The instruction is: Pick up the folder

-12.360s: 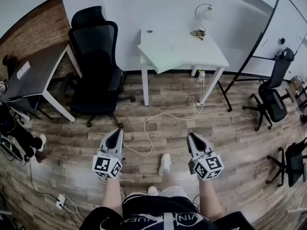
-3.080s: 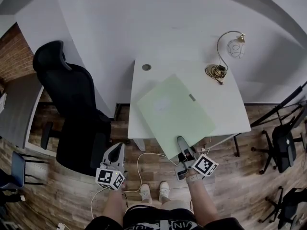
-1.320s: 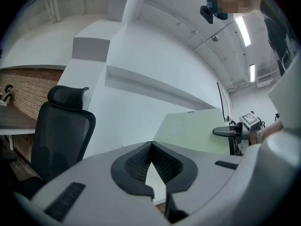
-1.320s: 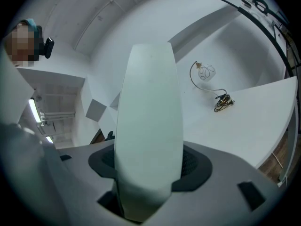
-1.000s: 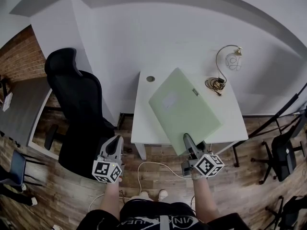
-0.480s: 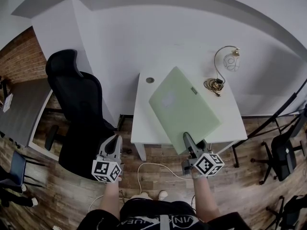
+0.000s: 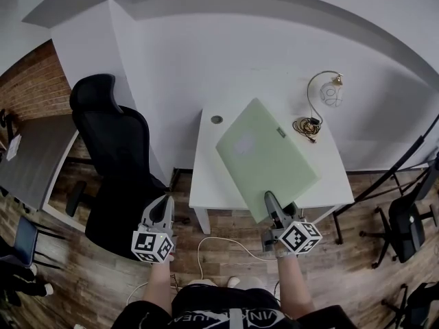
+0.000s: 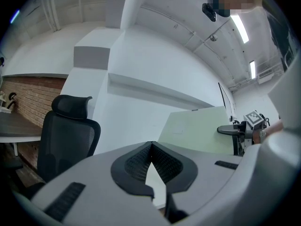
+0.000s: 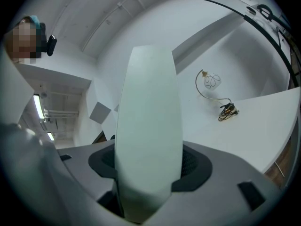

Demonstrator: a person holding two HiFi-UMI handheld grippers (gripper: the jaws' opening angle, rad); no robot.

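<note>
The pale green folder (image 7: 264, 156) hangs tilted above the white table (image 7: 206, 184), its far corner raised toward the wall. My right gripper (image 7: 271, 201) is shut on its near corner. In the right gripper view the folder (image 9: 148, 126) stands edge-on between the pads of that gripper (image 9: 148, 173). My left gripper (image 7: 164, 203) is shut and holds nothing, off the table's front left corner next to the black chair (image 7: 116, 156). In the left gripper view the closed jaws of the left gripper (image 8: 150, 145) point at the wall, with the folder (image 8: 202, 131) and the right gripper (image 8: 230, 131) off to the right.
A small lamp (image 7: 333, 91) and a coiled cable (image 7: 305, 125) sit at the table's back right corner. A round cable hole (image 7: 217, 120) marks the back left. A grey desk (image 7: 34, 163) stands far left, another office chair (image 7: 401, 225) far right. A white cord (image 7: 226, 242) lies on the wood floor.
Three seconds ago the folder lay flat on the table with my right gripper at its near edge; now it is lifted and tilted. Over the last second nothing has visibly moved.
</note>
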